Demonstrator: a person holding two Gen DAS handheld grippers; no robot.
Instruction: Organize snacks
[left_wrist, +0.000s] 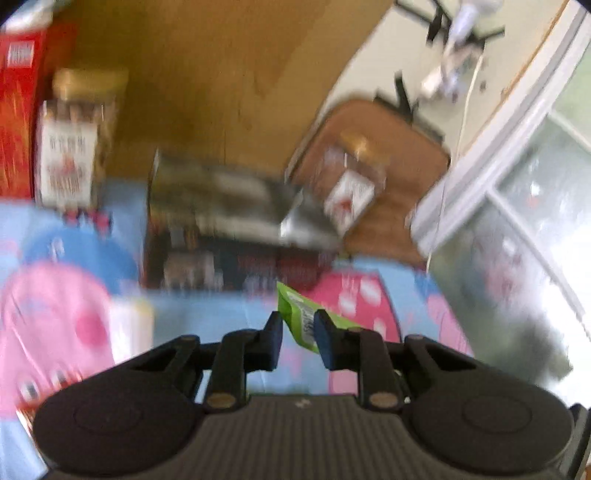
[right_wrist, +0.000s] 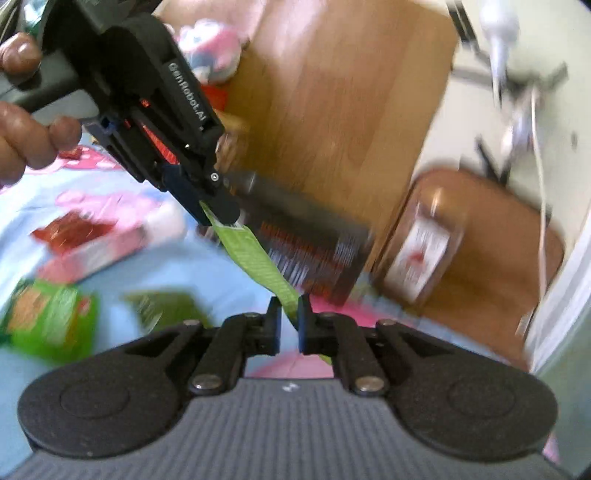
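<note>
A thin green snack packet (left_wrist: 301, 319) is stretched between both grippers above a blue and pink cartoon cloth (left_wrist: 207, 314). In the left wrist view my left gripper (left_wrist: 300, 334) is shut on one end of it, the pads pressing its sides. In the right wrist view the same green snack packet (right_wrist: 255, 258) runs as a strip from my left gripper (right_wrist: 221, 218), held by a person's hand (right_wrist: 26, 133) at the upper left, down to my right gripper (right_wrist: 289, 325), which is shut on its near end.
A dark printed box (right_wrist: 306, 243) lies just behind the packet. Two green snack packs (right_wrist: 48, 317) and a pink-white box (right_wrist: 92, 243) lie on the cloth at left. A labelled jar (right_wrist: 421, 254) lies on a wooden stool (right_wrist: 498, 240). Another jar (left_wrist: 77, 144) and a red box (left_wrist: 18, 110) stand at far left.
</note>
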